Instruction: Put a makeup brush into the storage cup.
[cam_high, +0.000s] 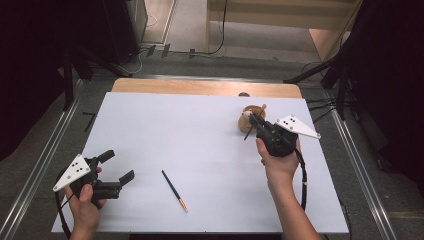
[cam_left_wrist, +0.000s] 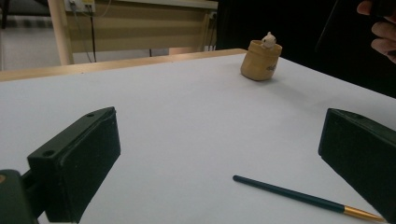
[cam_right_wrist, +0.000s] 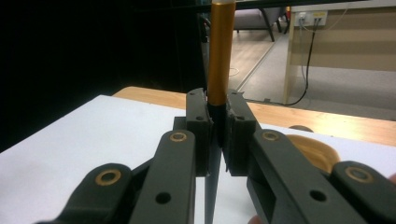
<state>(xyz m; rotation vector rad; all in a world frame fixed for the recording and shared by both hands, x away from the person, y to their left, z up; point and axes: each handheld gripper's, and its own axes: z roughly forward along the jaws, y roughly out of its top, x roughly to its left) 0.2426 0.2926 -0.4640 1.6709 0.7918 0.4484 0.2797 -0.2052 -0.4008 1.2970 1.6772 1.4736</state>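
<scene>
Now, right gripper (cam_high: 254, 123): jaws pinching a gold-tipped stick (cam_right_wrist: 220, 56) above the wooden pot (cam_high: 246, 120), far right.
Left gripper (cam_high: 116, 167): jaws spread, empty, near left.
Second stick (cam_high: 174, 190): flat on white surface (cam_high: 200, 135), near centre.
Advice: probably keep the stick upright, lowering slowly into the pot's mouth.

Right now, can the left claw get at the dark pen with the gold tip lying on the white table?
Probably yes. The left claw is open and holds nothing, and the dark gold-tipped pen lies flat on bare white table just beside it, with nothing between. The right claw is busy farther off, shut on another pen.
</scene>
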